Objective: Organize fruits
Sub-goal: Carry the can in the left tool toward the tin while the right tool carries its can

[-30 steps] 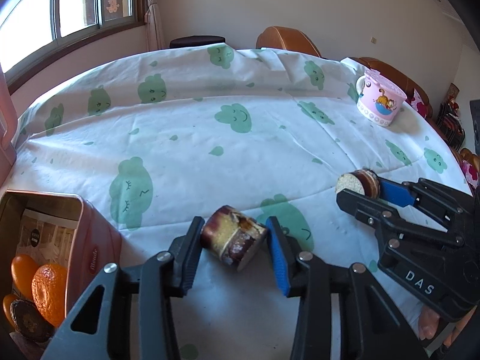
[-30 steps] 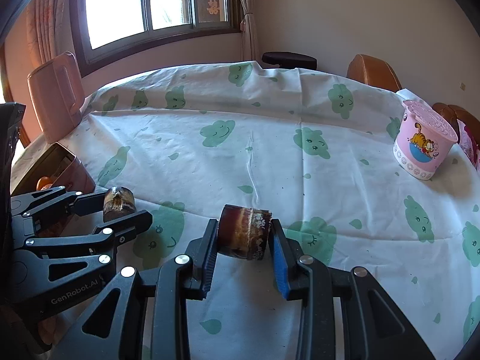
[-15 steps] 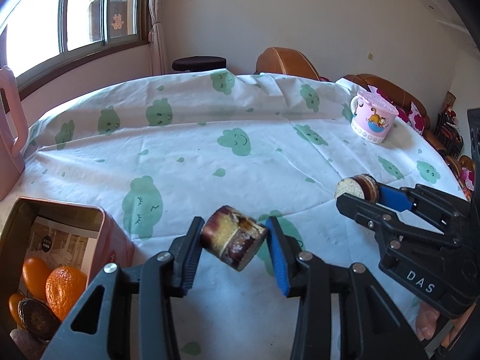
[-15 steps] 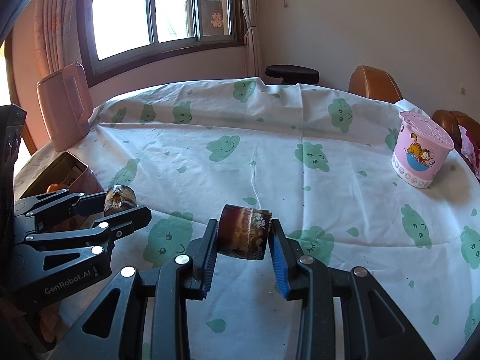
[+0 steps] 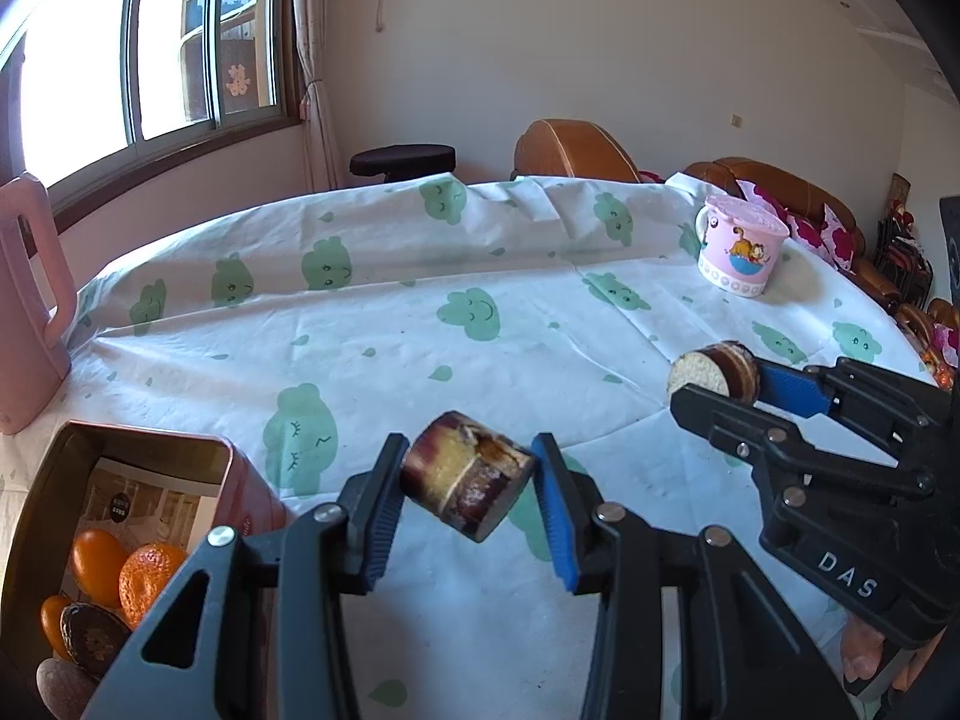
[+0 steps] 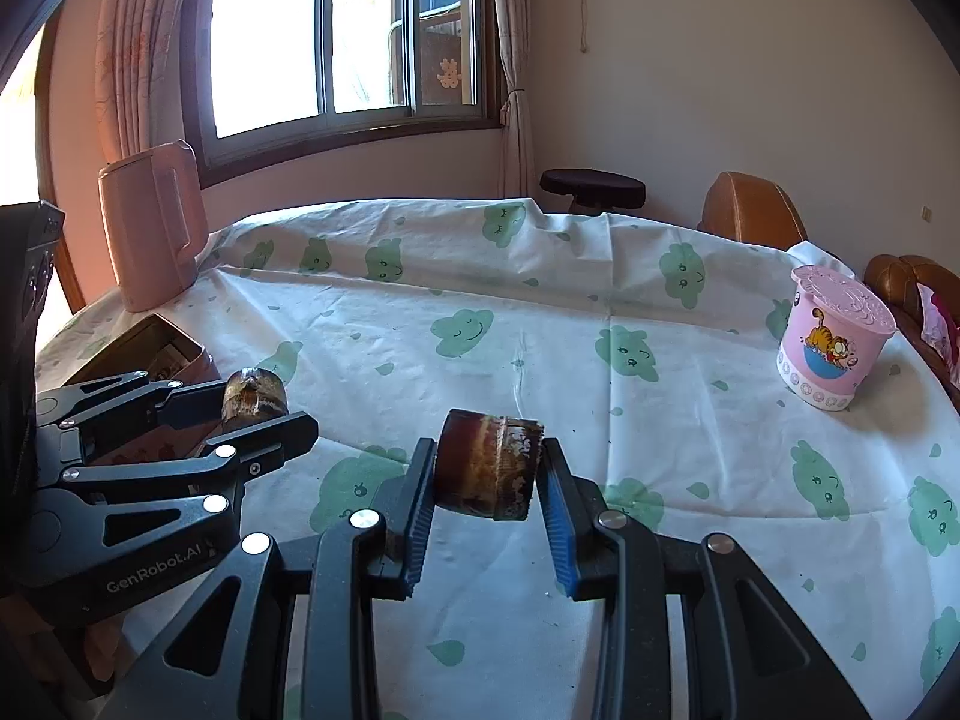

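Note:
My left gripper (image 5: 469,457) is shut on a short piece of sugarcane (image 5: 465,483) with dark purple skin and yellow flesh, held above the tablecloth. To its lower left stands an open pink tin box (image 5: 144,435) with oranges (image 5: 147,576) and a dark cane piece (image 5: 90,639) inside. My right gripper (image 6: 487,450) is shut on a second brown cane piece (image 6: 486,468). In the left wrist view the right gripper (image 5: 717,387) holds that piece (image 5: 702,372) off to the right. From the right wrist view the left gripper (image 6: 264,408) sits at the left beside the box (image 6: 150,342).
A round table under a white cloth with green cloud prints (image 5: 468,312) fills both views. A pink cartoon cup (image 6: 834,336) stands at the far right and a pink jug (image 6: 153,234) at the far left. Brown chairs (image 5: 576,150) and a dark stool (image 6: 591,186) ring the far edge.
Both grippers have lifted and tilted upward a little, each still clamped on its cane piece. More of the window, wall and the tin box's inside shows now.

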`<act>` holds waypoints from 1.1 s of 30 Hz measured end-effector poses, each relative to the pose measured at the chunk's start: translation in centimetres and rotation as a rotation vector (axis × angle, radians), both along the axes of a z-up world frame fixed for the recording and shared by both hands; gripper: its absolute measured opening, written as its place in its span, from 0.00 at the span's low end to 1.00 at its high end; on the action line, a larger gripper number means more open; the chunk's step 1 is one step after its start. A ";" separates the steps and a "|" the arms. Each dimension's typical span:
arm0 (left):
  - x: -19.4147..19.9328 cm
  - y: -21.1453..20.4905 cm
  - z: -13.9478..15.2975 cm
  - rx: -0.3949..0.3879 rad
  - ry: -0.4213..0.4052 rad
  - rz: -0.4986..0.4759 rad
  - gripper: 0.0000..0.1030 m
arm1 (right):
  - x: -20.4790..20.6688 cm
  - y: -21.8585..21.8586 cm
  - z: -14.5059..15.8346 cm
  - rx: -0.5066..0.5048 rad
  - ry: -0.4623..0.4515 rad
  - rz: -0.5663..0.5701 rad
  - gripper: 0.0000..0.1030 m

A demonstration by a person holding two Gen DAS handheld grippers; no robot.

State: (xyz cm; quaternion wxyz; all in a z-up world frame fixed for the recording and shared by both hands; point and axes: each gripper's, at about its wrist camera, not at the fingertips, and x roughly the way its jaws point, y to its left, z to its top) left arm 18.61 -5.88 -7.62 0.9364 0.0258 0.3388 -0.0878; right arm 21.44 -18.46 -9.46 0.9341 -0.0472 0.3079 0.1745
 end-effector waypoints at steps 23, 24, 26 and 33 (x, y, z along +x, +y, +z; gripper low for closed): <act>-1.6 -0.1 1.2 0.020 -0.109 0.021 0.42 | -1.8 -0.3 1.1 0.019 -0.108 -0.001 0.34; -1.7 -0.1 1.3 0.020 -0.114 0.022 0.42 | -1.9 -0.3 1.2 0.020 -0.111 -0.002 0.34; -1.9 0.0 1.3 0.020 -0.124 0.024 0.42 | -2.0 -0.3 1.2 0.022 -0.117 -0.004 0.34; -2.3 0.1 1.5 0.019 -0.147 0.030 0.42 | -2.3 -0.4 1.4 0.026 -0.132 -0.009 0.34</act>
